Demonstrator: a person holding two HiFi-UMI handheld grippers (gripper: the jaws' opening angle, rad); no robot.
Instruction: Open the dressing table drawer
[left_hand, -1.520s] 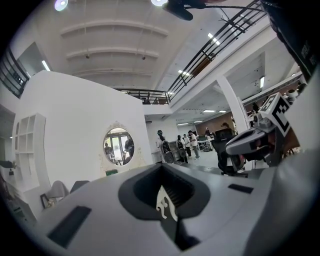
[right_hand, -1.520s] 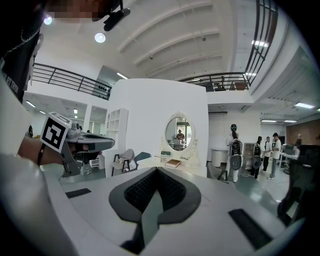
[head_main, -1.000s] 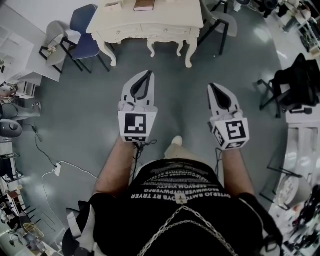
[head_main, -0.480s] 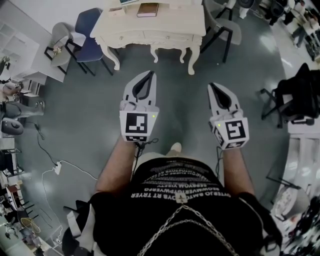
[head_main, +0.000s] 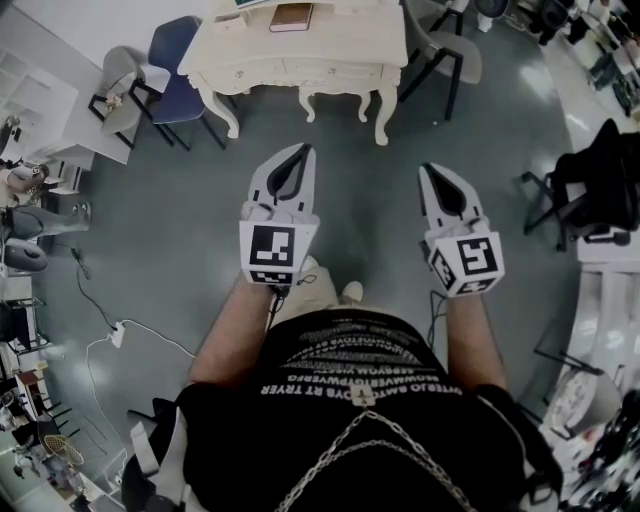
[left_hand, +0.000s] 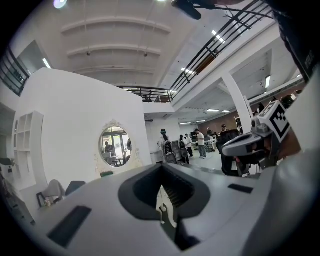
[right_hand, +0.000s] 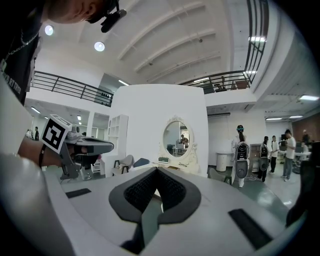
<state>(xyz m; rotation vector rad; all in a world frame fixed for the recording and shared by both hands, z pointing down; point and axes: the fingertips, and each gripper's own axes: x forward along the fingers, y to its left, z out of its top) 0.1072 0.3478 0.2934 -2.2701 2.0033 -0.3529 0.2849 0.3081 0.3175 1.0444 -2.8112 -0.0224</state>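
Both grippers nearer dressing table

1. Bright, even indoor light from round ceiling lamps and strip lights.
2. Pale glare patches on the grey floor, strongest toward the head view's upper right.
3. Faint, soft-edged shadows only.
4. Heavy fisheye bending; black vignette around both gripper views.
5. Soft focus on the left gripper and right gripper near the lens; the far room is sharper.
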